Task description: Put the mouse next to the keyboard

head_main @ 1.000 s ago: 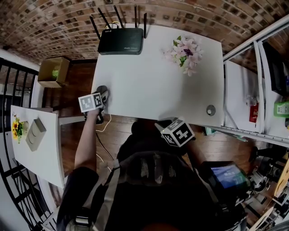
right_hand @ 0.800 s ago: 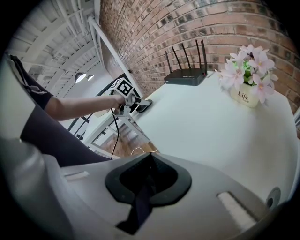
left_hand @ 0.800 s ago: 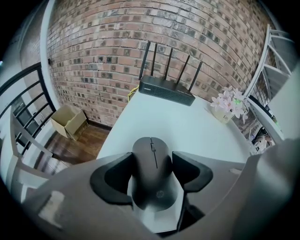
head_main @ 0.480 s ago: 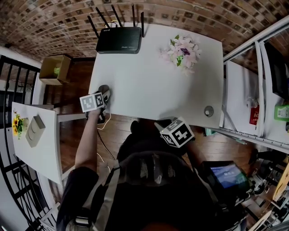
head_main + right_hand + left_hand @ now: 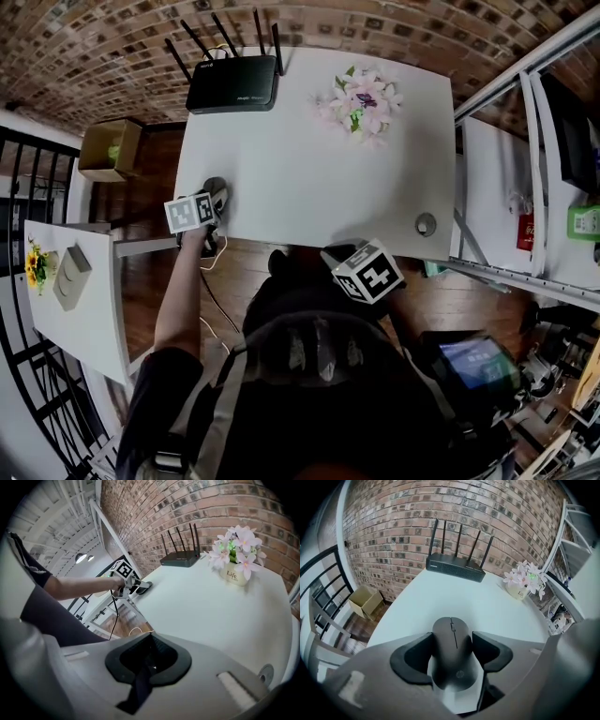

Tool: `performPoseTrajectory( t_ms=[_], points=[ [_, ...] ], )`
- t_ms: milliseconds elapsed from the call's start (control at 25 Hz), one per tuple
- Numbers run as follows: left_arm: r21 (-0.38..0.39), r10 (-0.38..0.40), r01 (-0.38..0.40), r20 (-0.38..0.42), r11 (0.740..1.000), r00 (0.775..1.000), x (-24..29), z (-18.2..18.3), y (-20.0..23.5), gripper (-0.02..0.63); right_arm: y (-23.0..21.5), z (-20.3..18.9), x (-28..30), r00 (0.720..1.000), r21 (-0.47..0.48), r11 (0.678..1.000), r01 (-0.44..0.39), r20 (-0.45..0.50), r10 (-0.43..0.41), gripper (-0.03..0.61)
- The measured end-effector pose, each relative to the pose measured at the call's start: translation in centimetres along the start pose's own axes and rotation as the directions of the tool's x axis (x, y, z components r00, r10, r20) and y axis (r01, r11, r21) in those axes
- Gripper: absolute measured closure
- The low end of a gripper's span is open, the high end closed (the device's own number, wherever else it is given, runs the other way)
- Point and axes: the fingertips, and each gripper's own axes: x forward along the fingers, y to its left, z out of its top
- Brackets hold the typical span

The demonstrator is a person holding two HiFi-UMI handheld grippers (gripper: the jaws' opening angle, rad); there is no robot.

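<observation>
My left tool point(image 5: 451, 644) is clamped on the dark mouse point(image 5: 451, 657) at the counter's point(image 5: 300, 178) left edge, mid-left of the head view. The router point(image 5: 232, 82) and flower pot point(image 5: 358, 98) stand along the top. My right tool point(image 5: 148, 660), lower centre, is closed on nothing

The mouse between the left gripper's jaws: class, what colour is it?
The mouse is plain matte black, with no pattern. It shows best in the left gripper view.

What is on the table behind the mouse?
Beyond the mouse, held between the left gripper's jaws, stand a black router and a flower pot. The gripper body covers the table's near edge.
</observation>
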Motion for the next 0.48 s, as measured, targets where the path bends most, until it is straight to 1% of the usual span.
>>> performPoseTrajectory(
  t_ms=[160, 360, 480],
  points=[
    [0.001, -0.001, 0.001, -0.008, 1.0, 1.0, 0.3, -0.1, -0.8, 0.337, -0.2, -0.5, -0.4, 1.0, 0.013, 1.0, -0.016, 0.01, 0.016, 0.572],
    [0.0, 0.002, -0.002, -0.018, 1.0, 1.0, 0.6, -0.2, -1.9, 0.337, -1.0, -1.5, -1.1, 1.0, 0.004, 1.0, -0.016, 0.012, 0.016, 0.572],
    [0.003, 0.002, -0.002, -0.016, 1.0, 1.0, 0.9, -0.2, -3.0, 0.336, -1.5, -2.3, -1.6, 1.0, 0.017, 1.0, -0.022, 0.011, 0.022, 0.572]
  ],
)
